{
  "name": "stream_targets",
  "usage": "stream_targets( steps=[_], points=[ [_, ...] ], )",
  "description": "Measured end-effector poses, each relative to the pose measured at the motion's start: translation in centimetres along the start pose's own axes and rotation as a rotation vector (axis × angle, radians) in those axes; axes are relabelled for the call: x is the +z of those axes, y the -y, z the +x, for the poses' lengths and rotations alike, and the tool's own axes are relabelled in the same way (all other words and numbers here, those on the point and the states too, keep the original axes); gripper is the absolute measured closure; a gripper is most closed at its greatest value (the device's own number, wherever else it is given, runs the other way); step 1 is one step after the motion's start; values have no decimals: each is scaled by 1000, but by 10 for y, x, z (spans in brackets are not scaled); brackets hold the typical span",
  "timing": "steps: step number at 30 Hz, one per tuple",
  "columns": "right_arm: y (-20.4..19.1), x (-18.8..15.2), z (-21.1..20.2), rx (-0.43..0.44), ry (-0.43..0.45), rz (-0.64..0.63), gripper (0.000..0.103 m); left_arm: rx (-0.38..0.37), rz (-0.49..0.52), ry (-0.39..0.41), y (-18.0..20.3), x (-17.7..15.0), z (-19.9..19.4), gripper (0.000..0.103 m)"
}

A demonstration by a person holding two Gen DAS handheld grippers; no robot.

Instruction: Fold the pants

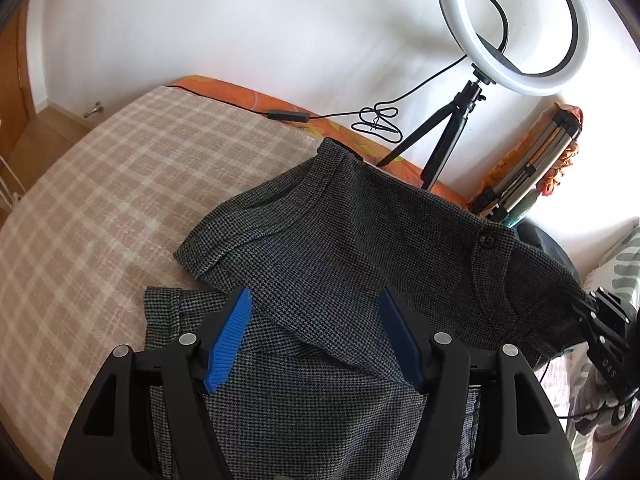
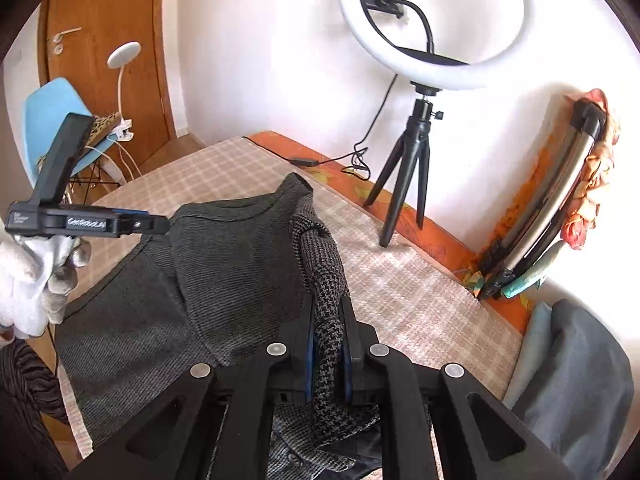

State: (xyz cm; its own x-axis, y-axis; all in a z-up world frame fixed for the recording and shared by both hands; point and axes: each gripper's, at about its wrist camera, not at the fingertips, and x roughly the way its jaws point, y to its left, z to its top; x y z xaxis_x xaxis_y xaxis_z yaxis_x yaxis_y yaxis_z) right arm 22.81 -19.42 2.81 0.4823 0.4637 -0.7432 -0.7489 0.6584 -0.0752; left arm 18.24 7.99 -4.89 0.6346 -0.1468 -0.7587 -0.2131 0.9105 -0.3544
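Dark grey houndstooth pants (image 1: 344, 248) lie partly folded on the plaid-covered table (image 1: 100, 200); the waist part with a black button (image 1: 487, 239) drapes over a lower layer. My left gripper (image 1: 316, 308) is open, its blue fingers (image 1: 232, 332) spread above the cloth, holding nothing. My right gripper (image 2: 328, 320) is shut on a bunched ridge of the pants (image 2: 240, 264) and holds it raised off the table. It also shows in the left wrist view (image 1: 600, 320) at the pants' right edge. The left gripper body (image 2: 80, 220) and a gloved hand show at the left of the right wrist view.
A ring light on a black tripod (image 2: 404, 176) stands at the table's far edge by the wall, with its cable (image 1: 372, 120). A folded stand (image 2: 540, 216) leans at the right wall. Grey cloth (image 2: 572, 380) lies at right. A blue chair (image 2: 56, 116) and door are at left.
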Motion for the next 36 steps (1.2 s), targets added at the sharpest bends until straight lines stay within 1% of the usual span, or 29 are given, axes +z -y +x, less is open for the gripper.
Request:
stream_targets(
  steps=[2,5,8,10,11,12,13,14,17,19,22,26,29,31,34,36],
  points=[
    [-25,-9,-16,10,9,-42,95,-23,-23,-4,-2,1,-1,35],
    [-62,-25,-33,31,13,-90,95,-82,-51,-26,-4,2,0,35],
    [-98,-47,-44,44,3,-142,95,-133,-79,-53,-4,1,3,35],
    [-113,-59,-44,42,-11,-153,95,-170,-98,-66,-3,0,5,35],
    [-117,-66,-42,42,-19,-152,95,-183,-93,-68,-1,-1,7,30],
    [-120,-72,-41,39,-26,-150,95,-180,-80,-71,0,-1,9,27],
    [-123,-78,-43,34,-30,-146,95,-160,-81,-75,0,-1,13,26],
    [-125,-82,-43,28,-34,-144,95,-152,-91,-87,-2,-2,17,26],
    [-125,-93,-50,2,-32,-125,95,-163,-141,-118,-10,-3,28,26],
    [-118,-96,-56,-15,-22,-104,95,-128,-158,-124,-18,-4,29,26],
    [-106,-95,-65,-64,11,-55,95,-92,-141,-122,-25,-3,22,26],
    [-82,-92,-72,-71,67,71,95,-61,-128,-98,-37,-11,0,26],
    [-82,-90,-72,-108,63,31,95,-109,-189,-114,-50,-25,-13,26],
    [-78,-89,-70,-102,60,42,95,-146,-238,-123,-54,-35,-16,26],
    [-80,-85,-65,-106,59,31,95,-203,-307,-185,-53,-45,-5,26],
    [-85,-85,-65,-105,62,22,95,-210,-335,-215,-48,-49,3,26]
  ],
)
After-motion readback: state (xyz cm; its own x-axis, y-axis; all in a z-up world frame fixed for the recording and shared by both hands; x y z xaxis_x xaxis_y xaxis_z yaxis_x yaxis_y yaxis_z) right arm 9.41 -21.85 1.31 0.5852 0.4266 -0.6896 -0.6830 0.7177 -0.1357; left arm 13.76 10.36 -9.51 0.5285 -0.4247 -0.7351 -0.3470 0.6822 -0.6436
